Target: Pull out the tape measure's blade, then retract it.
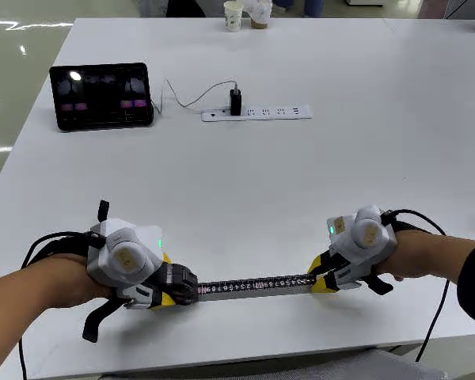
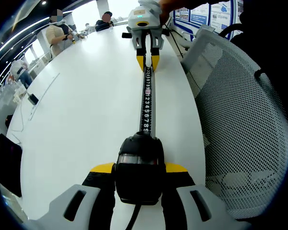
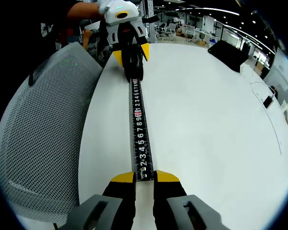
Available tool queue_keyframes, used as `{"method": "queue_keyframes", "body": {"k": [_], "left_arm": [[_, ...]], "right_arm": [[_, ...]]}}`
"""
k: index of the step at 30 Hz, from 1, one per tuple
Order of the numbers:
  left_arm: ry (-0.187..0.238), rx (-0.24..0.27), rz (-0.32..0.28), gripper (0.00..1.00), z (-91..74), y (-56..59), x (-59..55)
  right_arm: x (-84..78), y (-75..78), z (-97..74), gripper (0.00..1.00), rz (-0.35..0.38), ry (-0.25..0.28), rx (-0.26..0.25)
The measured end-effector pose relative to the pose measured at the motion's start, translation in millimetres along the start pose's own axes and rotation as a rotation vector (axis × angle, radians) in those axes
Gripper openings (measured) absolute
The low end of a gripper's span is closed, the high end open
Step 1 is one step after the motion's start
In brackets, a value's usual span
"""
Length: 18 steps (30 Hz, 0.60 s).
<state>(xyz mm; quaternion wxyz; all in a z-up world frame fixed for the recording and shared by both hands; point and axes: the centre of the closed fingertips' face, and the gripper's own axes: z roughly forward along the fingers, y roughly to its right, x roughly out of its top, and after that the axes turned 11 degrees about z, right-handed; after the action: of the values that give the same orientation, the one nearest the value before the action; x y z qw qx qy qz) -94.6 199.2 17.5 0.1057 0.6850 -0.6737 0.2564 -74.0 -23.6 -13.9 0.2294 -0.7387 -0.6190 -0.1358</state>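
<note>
Blade [image 1: 253, 285] of tape measure stretched across white worktop [image 1: 301, 182], left hand-held gripper [image 2: 139, 168] clamped on its black case [image 1: 184, 286], right hand-held gripper [image 3: 144, 176] pinching the blade's tip.

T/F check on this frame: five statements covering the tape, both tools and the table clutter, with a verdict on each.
1. The left tool is shut on the tape measure case. True.
2. The blade is fully retracted. False: the blade is pulled out and spans the gap between the two tools.
3. The right tool is shut on the blade's free end. True.
4. The tablet lies beside the right tool. False: the tablet sits far across the table, on the left tool's side.
5. A charger is plugged into the power strip. True.
</note>
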Motion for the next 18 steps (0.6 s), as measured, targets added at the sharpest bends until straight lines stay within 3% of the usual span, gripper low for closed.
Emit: {"method": "queue_keyframes", "body": {"k": [18], "left_arm": [[0.001,-0.001,0.000,0.31,-0.3,0.1,-0.8]], "right_arm": [[-11.2,4.6,-7.8,0.09,0.007,-0.005,-0.008]]}}
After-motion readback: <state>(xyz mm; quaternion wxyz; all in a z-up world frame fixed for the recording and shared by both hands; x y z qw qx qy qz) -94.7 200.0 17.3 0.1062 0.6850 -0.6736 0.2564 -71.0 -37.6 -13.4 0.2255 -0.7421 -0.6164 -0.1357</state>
